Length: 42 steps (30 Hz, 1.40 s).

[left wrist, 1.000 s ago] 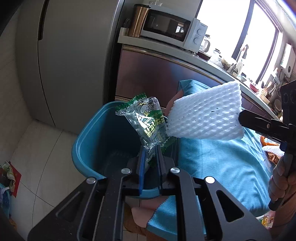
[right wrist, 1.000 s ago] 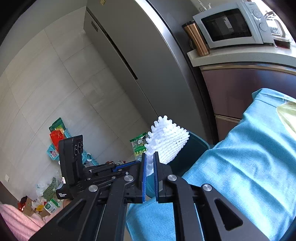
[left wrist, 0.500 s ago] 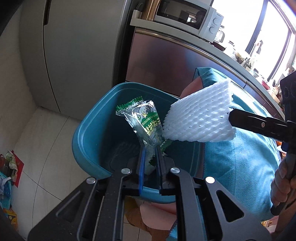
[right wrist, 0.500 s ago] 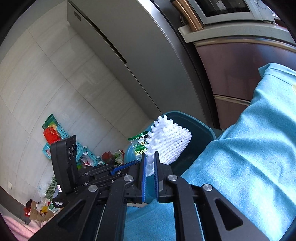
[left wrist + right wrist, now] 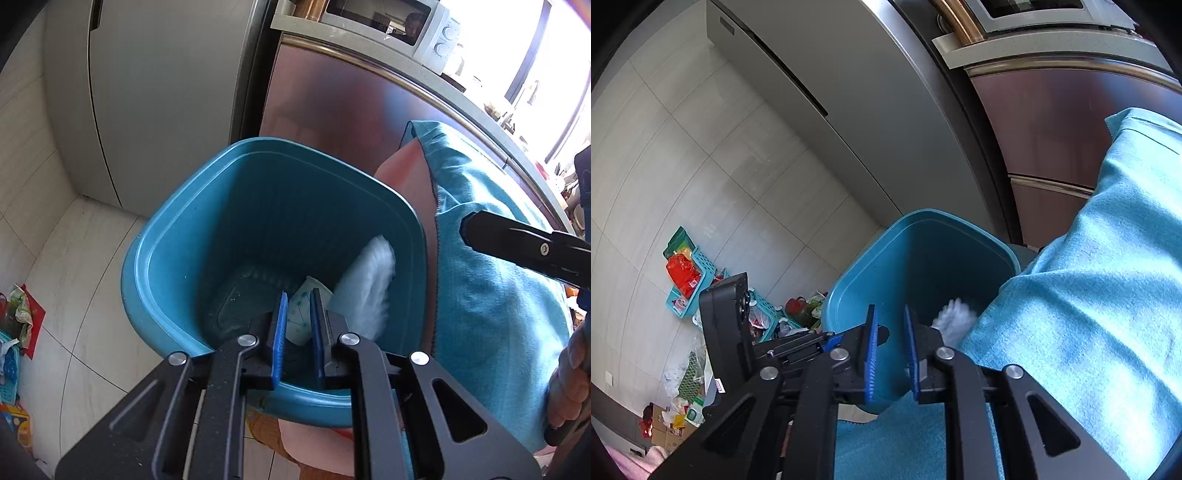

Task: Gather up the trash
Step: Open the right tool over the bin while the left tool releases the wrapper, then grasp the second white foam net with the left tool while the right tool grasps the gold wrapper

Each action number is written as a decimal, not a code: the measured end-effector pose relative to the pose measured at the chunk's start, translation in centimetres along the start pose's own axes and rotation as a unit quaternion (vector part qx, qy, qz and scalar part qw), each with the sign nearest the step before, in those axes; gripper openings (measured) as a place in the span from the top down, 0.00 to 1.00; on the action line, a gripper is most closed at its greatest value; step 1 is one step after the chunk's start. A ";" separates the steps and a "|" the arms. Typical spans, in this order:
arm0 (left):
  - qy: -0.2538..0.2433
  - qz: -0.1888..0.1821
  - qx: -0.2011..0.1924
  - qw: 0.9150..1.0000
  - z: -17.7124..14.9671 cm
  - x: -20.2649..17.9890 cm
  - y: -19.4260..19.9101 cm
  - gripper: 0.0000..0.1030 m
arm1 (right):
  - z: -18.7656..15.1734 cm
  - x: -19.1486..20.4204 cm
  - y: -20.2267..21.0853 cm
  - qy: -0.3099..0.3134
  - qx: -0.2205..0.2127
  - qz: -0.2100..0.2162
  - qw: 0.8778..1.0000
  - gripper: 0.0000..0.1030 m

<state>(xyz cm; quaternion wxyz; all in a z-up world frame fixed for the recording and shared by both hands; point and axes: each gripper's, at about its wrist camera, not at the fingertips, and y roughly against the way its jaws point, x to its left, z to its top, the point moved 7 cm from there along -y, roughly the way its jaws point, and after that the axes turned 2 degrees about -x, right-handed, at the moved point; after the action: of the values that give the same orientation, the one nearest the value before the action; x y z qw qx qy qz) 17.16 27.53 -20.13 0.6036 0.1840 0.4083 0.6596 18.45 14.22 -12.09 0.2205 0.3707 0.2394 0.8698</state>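
A teal bin [image 5: 177, 221] stands on the floor below both grippers. My left gripper [image 5: 297, 332] hangs over its near rim, shut on a pale wrapper [image 5: 301, 314] with teal-green print; only a short bent piece shows between the pads. A white foam net [image 5: 365, 288] is blurred inside the bin against its right wall, touching neither gripper. My right gripper [image 5: 890, 332] has its jaws opening with nothing between them, and the foam net [image 5: 955, 321] lies just beyond them inside the bin [image 5: 849, 284]. One right finger [image 5: 517, 243] reaches in over the cloth.
A teal cloth [image 5: 491, 314] drapes the table right of the bin. A grey fridge [image 5: 166, 92] and a brown cabinet with a microwave [image 5: 388, 22] stand behind. Baskets and bags [image 5: 687, 273] litter the tiled floor at left. A hand [image 5: 569, 376] holds the right gripper.
Both grippers sank toward the bin. The right jaws parted and the foam net dropped into the bin. The wrapper no longer stands tall above the left pads.
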 end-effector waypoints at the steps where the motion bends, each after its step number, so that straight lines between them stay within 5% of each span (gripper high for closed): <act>1: 0.000 0.000 -0.003 1.000 0.0 0.0 0.1 0.89 | -0.1 -0.1 0.1 0.000 -0.001 0.001 1.000 0.85; 10: -0.019 -0.016 -0.046 0.999 0.2 -1.8 3.9 0.78 | -0.6 0.0 3.2 0.017 -0.026 -0.004 1.000 0.77; 24: -0.115 -0.125 -0.085 0.982 -1.1 -12.6 8.9 0.65 | -4.3 -0.1 16.5 0.073 -0.129 -0.071 0.986 0.63; 34: -0.229 -0.221 -0.069 0.946 -5.0 -26.1 9.3 0.62 | -9.7 -5.6 27.4 0.008 -0.205 -0.186 0.961 0.61; 42: -0.322 -0.273 -0.067 0.904 -7.3 -36.8 9.1 0.62 | -13.2 -12.1 36.4 -0.066 -0.265 -0.297 0.915 0.53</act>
<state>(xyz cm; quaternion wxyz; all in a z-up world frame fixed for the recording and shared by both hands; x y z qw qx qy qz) 13.42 -9.05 -8.39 0.8695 0.2270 0.1803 0.4000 8.66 -24.62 -5.52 0.5743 0.2671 0.0844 0.7692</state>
